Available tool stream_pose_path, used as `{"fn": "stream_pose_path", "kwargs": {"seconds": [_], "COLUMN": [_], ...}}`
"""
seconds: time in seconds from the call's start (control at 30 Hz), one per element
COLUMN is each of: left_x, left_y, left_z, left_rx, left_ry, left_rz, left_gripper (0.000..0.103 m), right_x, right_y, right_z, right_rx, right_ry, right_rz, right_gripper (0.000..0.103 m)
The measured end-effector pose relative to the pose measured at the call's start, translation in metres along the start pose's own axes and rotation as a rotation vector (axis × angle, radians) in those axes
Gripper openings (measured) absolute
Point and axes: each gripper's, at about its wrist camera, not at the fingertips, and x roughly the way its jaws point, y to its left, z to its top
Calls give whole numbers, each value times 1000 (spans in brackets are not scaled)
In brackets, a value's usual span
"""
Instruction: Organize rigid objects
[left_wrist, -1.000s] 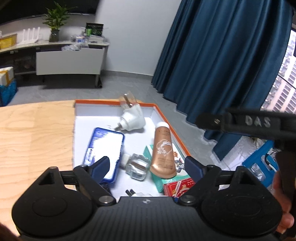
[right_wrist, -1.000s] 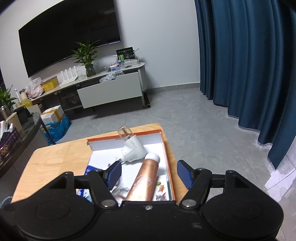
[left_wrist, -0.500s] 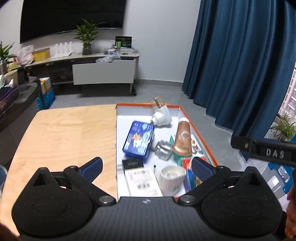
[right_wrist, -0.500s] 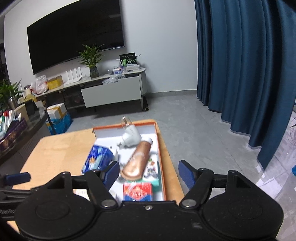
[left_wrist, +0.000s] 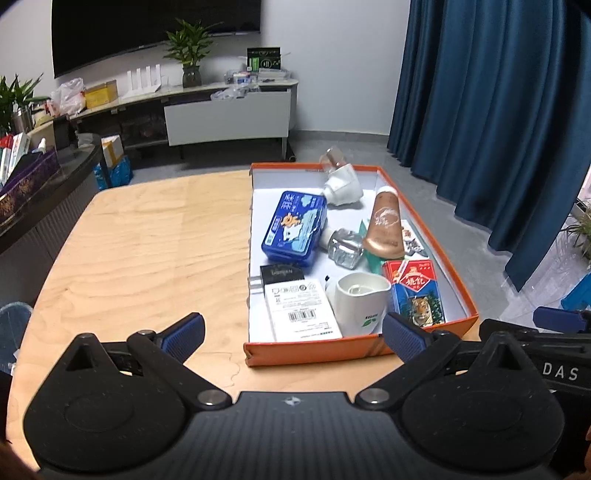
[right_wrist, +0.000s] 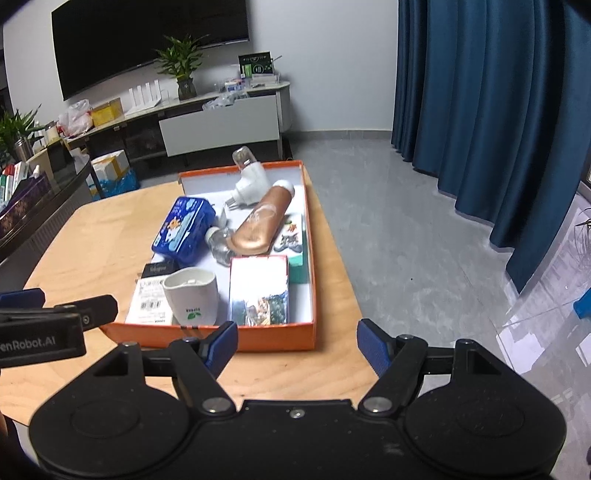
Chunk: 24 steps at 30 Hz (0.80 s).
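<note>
An orange box (left_wrist: 314, 350) with a white inside stands on the wooden table (left_wrist: 147, 251). It holds a blue tin (left_wrist: 295, 229), a bronze tube (left_wrist: 384, 229), a white plug adapter (left_wrist: 340, 184), a small glass bottle (left_wrist: 345, 245), a white cup (left_wrist: 360, 299), a red tiger carton (left_wrist: 415, 291) and a white labelled packet (left_wrist: 299, 306). My left gripper (left_wrist: 293, 332) hovers before the box's near wall, open wide and empty. My right gripper (right_wrist: 298, 343) is open and empty too, near the box's front right corner (right_wrist: 306, 332). The cup (right_wrist: 192, 295) and carton (right_wrist: 258, 291) lie closest to it.
A black adapter (left_wrist: 280, 275) and a teal box (left_wrist: 373, 258) also lie in the box. Bare tabletop stretches left of it. The table's right edge (right_wrist: 343, 273) drops to a grey floor with blue curtains (right_wrist: 480, 110) beyond. A low cabinet (left_wrist: 225, 118) lines the far wall.
Both grippers have drawn back from over the box toward its near end, so the whole box now shows. The left jaws have spread wider; the right jaws widened slightly. Nothing was picked up.
</note>
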Motion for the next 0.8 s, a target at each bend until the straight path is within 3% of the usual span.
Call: {"fn": "stream_pose_path", "kwargs": {"seconds": [0.8], "left_x": [5], "left_y": [-2], "left_z": [-4], "left_rx": [-13], "left_ry": [26], "left_rz": [-4], "left_gripper": [103], "right_x": [15], "right_y": [5], "right_z": [-8], "right_rx": [-10], "right_ry": [55], "right_rz": [-1], "right_gripper": [85]}}
